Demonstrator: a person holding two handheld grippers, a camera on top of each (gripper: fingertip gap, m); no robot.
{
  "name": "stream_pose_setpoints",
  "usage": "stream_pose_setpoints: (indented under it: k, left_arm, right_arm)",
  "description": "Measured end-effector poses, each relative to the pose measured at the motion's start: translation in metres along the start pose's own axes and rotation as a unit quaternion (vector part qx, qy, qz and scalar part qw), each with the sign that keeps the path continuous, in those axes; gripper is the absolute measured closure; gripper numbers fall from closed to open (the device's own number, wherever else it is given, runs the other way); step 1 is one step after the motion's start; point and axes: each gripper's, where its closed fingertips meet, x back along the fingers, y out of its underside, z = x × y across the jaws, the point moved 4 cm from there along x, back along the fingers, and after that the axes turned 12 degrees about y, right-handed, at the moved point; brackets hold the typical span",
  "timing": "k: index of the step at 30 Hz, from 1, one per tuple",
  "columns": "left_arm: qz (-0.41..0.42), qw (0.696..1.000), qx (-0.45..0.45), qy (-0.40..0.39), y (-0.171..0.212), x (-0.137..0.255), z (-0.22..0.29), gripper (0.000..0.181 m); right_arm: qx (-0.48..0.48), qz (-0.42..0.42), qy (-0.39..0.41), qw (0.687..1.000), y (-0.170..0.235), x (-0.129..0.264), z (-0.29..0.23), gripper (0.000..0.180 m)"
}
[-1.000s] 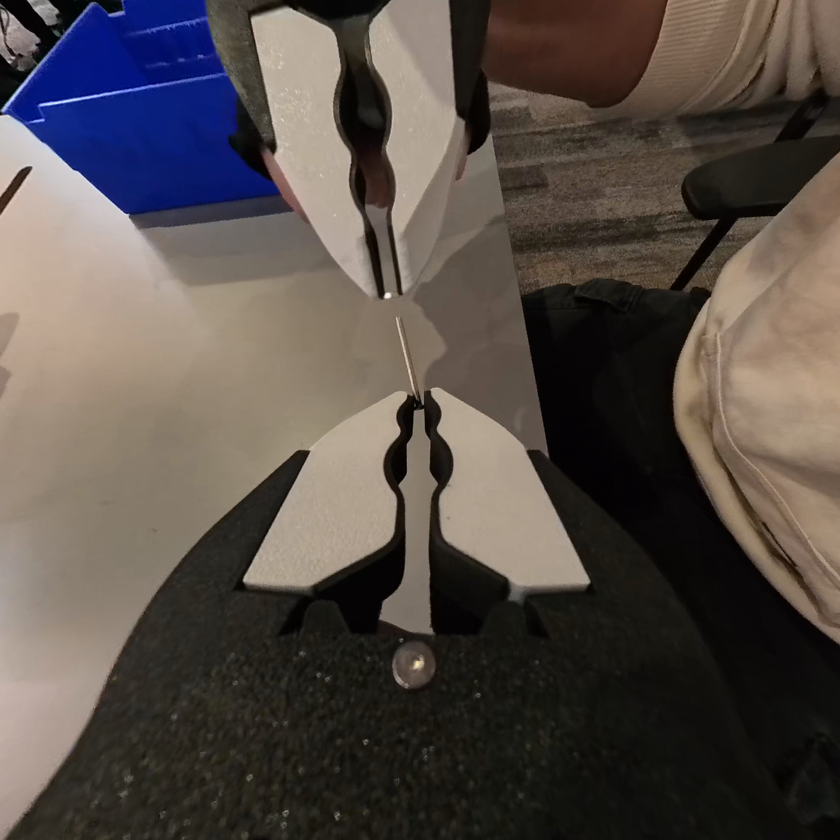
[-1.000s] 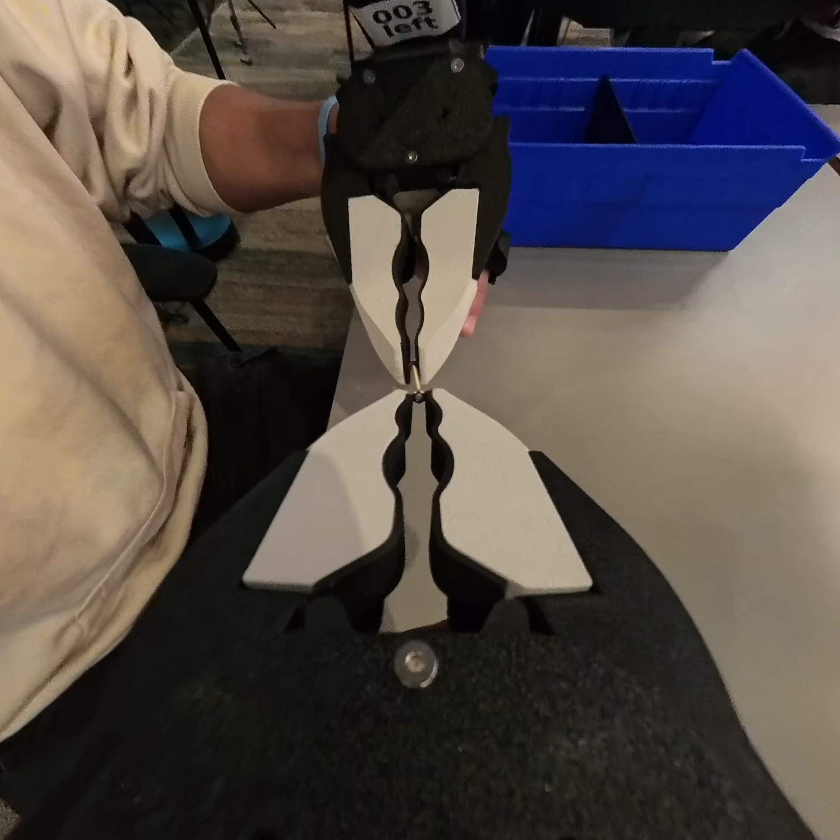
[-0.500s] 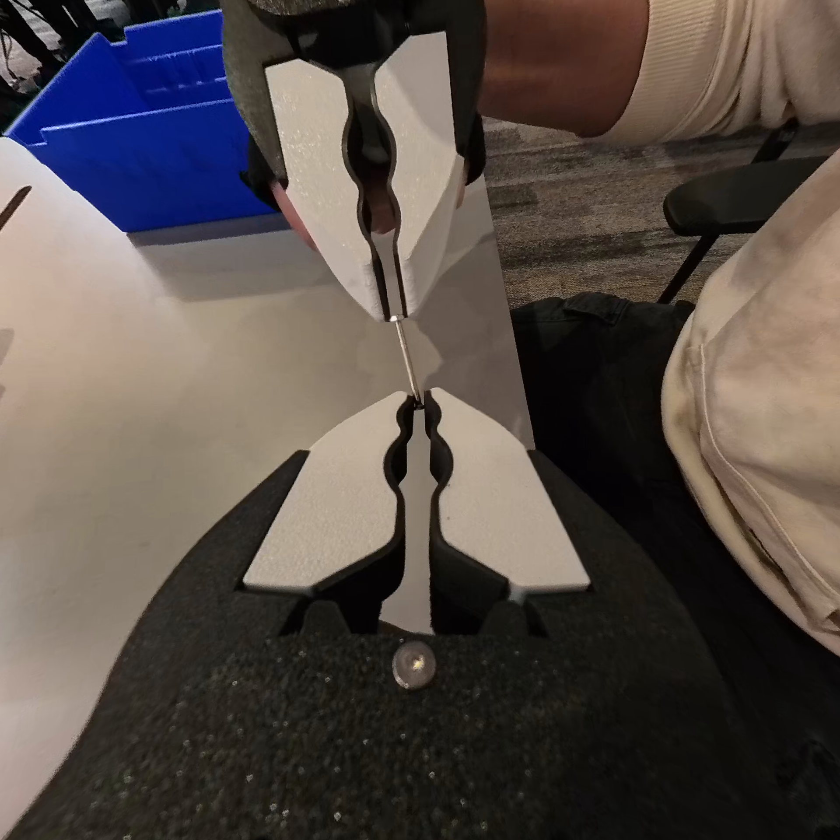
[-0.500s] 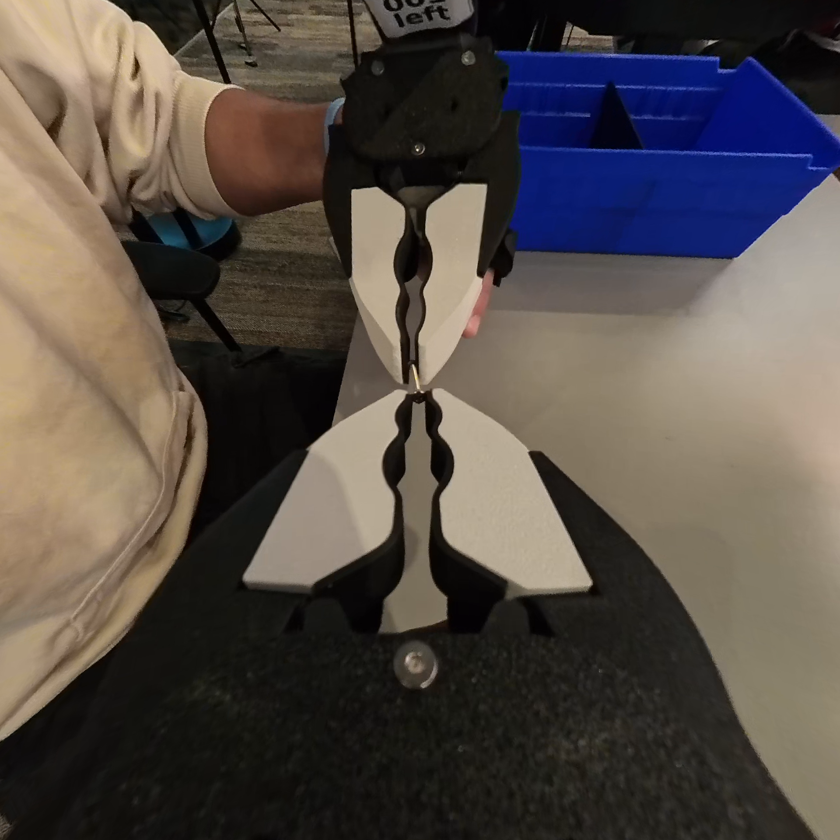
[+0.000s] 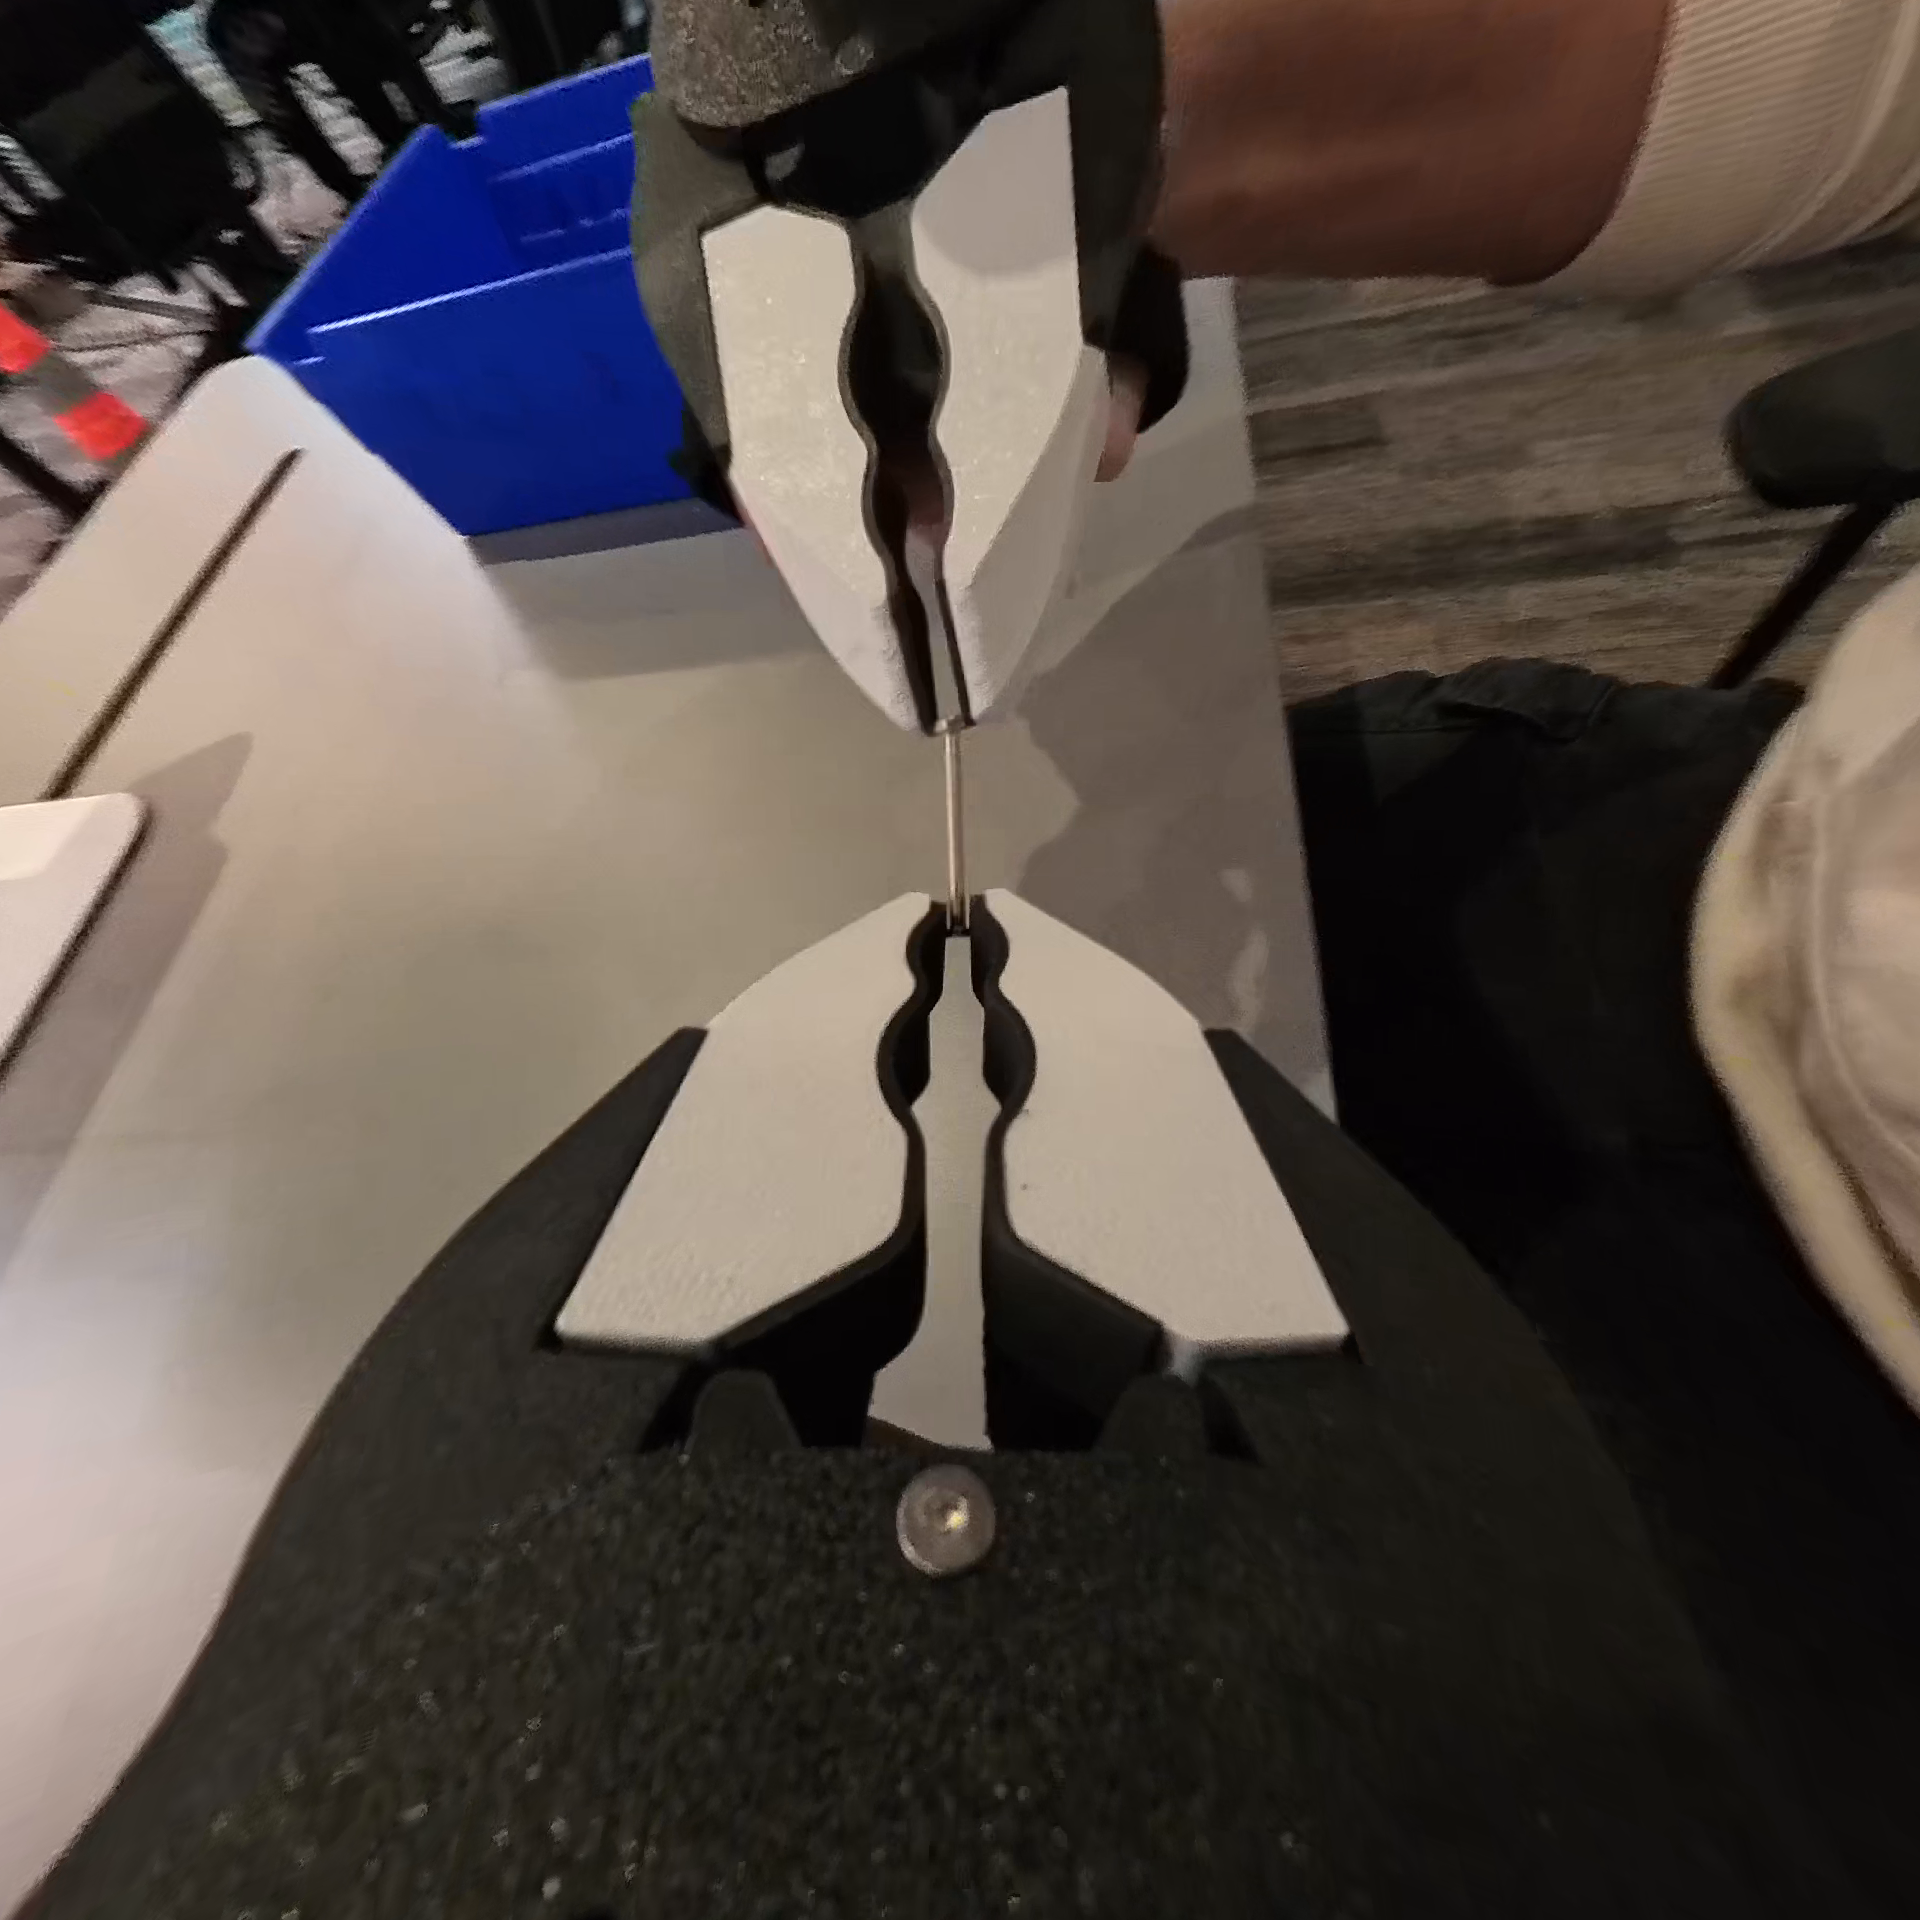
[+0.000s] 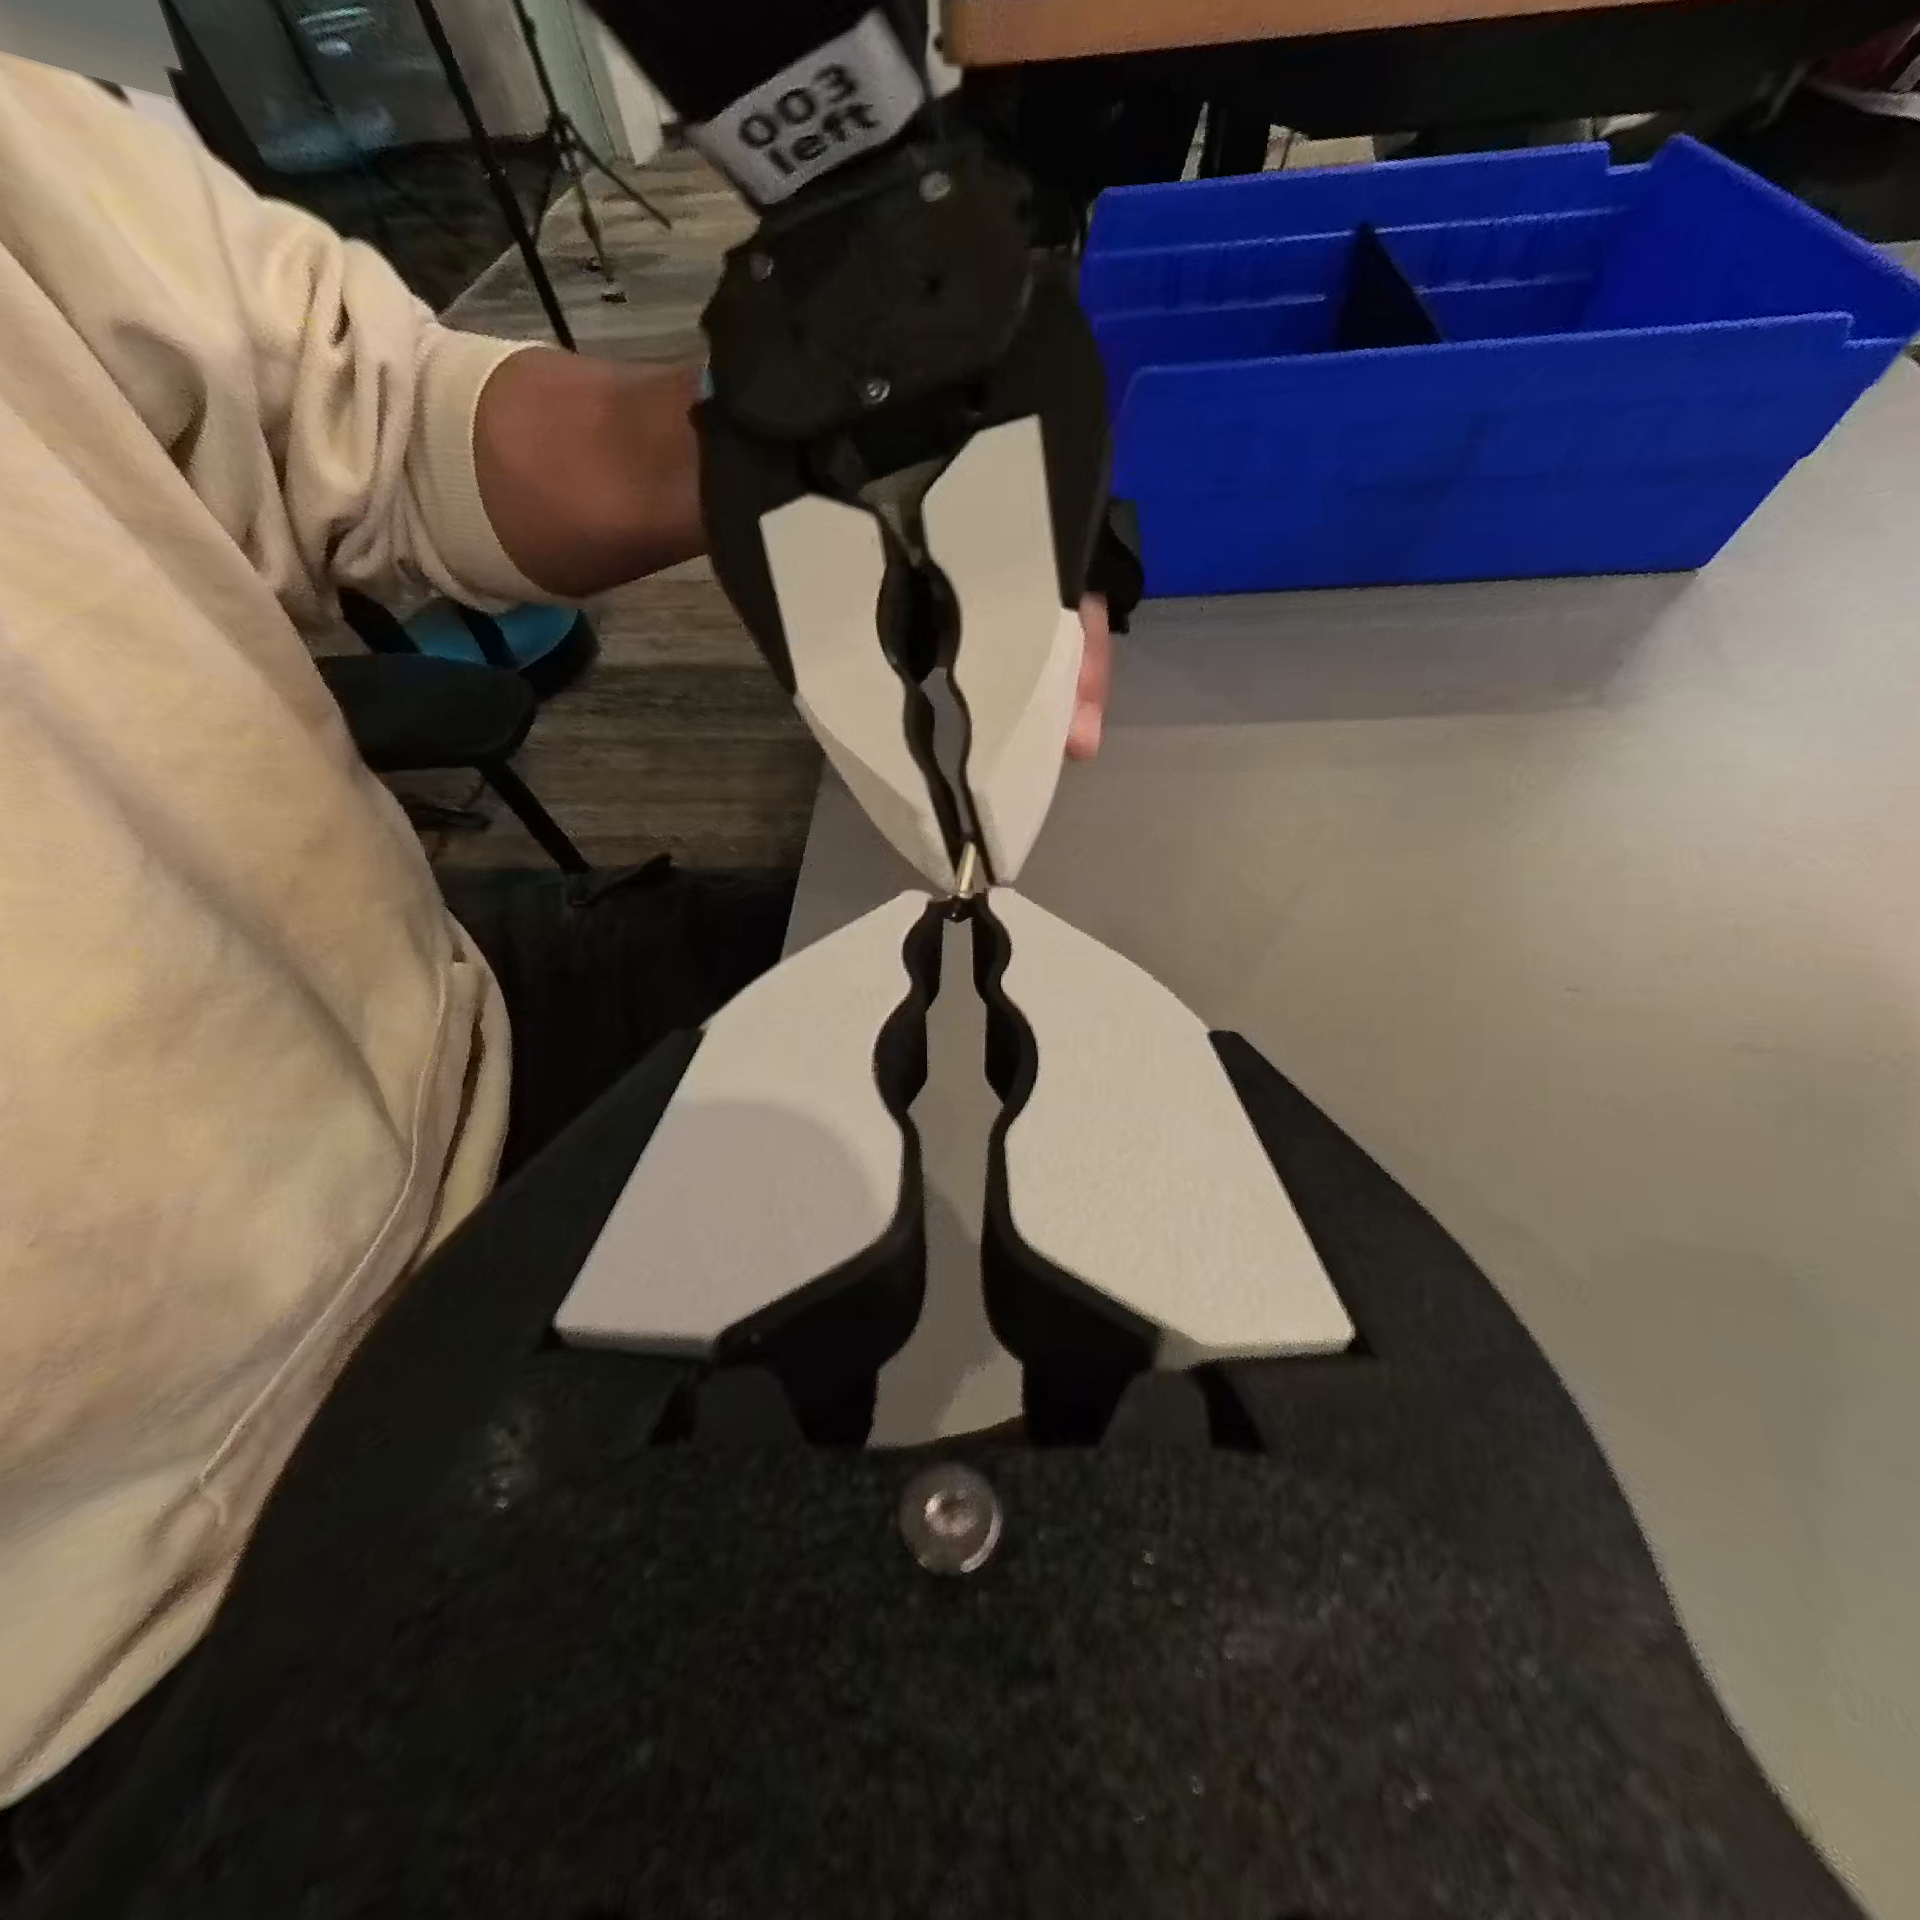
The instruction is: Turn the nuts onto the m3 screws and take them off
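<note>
In the left wrist view my left gripper (image 5: 956, 916) is shut on the near end of a thin silver m3 screw (image 5: 953, 821), which points straight away from it. My right gripper (image 5: 945, 717) faces it tip to tip and is shut on a small nut (image 5: 948, 724) that meets the screw's far end. In the right wrist view my right gripper (image 6: 961, 909) pinches the nut (image 6: 954, 912) at its tips. The left gripper (image 6: 968, 876) comes in opposite, slightly tilted, with a short piece of the screw (image 6: 967, 883) showing. Both are held in the air above the white table (image 5: 416, 935).
A blue divided bin (image 6: 1507, 416) stands on the table's far side and also shows in the left wrist view (image 5: 499, 384). The table edge (image 5: 1278, 831) runs close beside the grippers. The person's cream sleeve (image 6: 208, 727) and a black chair (image 5: 1829, 436) lie beyond the edge. A white flat object (image 5: 52, 883) lies at left.
A second ago a gap showed between the nut and the screw tip. The right gripper has closed that gap, and the nut now sits at the screw's end. Both grippers have tilted slightly.
</note>
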Motion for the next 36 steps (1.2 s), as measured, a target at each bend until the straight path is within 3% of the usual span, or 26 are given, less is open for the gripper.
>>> stream_pose_setpoints:
  k: [1,10,19,36]
  left_arm:
    - [-0.010,1.000,-0.010,-0.021,0.000,-0.001,-0.001,0.177]
    - [-0.069,0.982,-0.045,-0.170,0.003,-0.007,-0.006,0.177]
    - [-0.123,0.941,-0.083,-0.305,0.007,-0.006,-0.008,0.177]
    - [-0.123,0.941,-0.074,-0.308,0.013,-0.011,-0.008,0.177]
  right_arm:
    - [-0.005,0.003,0.001,1.000,0.000,0.000,0.002,0.174]
    - [0.001,0.006,0.049,0.999,0.001,-0.003,0.012,0.174]
    - [-0.013,-0.001,0.092,0.996,0.003,-0.010,0.016,0.174]
    - [-0.035,-0.008,0.090,0.995,0.004,-0.017,0.014,0.168]
